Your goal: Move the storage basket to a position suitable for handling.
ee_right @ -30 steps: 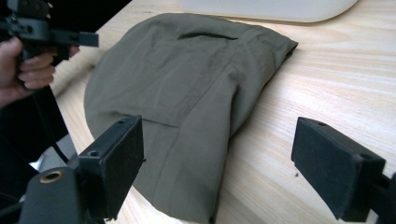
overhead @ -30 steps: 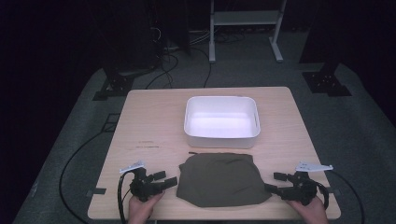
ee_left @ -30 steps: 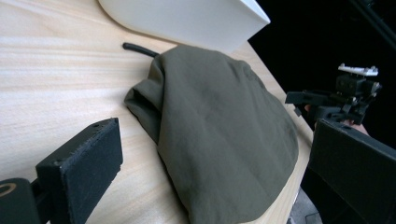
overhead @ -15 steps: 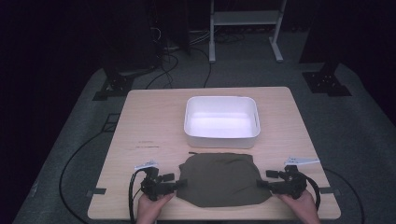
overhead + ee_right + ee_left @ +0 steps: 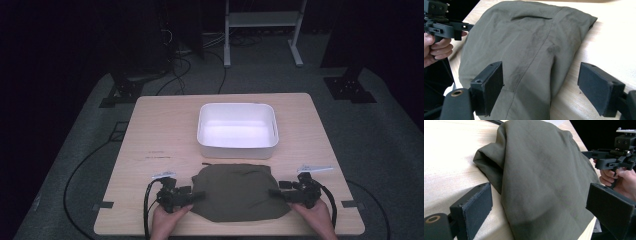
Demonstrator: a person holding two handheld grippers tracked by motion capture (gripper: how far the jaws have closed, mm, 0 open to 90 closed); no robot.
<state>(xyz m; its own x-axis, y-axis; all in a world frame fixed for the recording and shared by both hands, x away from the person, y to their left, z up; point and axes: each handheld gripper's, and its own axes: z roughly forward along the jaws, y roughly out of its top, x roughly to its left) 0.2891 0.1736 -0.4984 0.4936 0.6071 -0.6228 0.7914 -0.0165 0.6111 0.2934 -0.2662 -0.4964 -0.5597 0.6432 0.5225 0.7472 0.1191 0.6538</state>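
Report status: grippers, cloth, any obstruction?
Left gripper and right gripper open, jaws just closing slightly, astride olive cloth edges. Cloth flat on table. White bin beyond, clear.

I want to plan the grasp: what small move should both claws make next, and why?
Probably close both on the cloth's edges. The left claw and right claw each stand open around a side of the olive cloth, jaws just starting to close, pads not yet pressing it.

Left gripper (image 5: 199,195) sits at the cloth's (image 5: 240,192) left edge, right gripper (image 5: 274,192) at its right edge. Both jaws gape wide, just closing slightly, cloth between them unpinched.
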